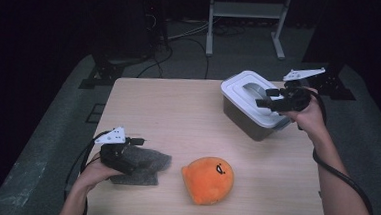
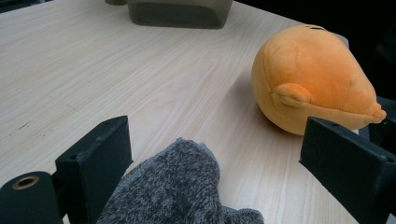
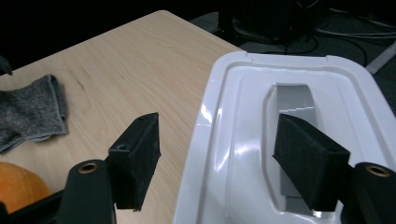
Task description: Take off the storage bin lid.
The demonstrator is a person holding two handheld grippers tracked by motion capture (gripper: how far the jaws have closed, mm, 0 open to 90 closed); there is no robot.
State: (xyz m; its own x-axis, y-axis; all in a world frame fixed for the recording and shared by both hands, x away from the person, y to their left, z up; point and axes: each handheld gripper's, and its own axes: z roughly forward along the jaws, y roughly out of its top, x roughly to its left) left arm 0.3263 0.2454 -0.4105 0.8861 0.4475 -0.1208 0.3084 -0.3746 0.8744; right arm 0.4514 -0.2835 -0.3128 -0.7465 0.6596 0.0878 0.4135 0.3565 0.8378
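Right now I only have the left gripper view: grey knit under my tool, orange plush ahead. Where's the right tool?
Observer: The right tool hovers over the white lid of the box at the table's far right.
Operator: Holding anything?
Observer: No. In the right gripper view its jaws stand open, one beside the lid's edge, one above the grey handle recess.
Operator: Is my left tool gripping the knit?
Observer: The left tool is open; the grey knit cloth lies between the jaws, not pinched.
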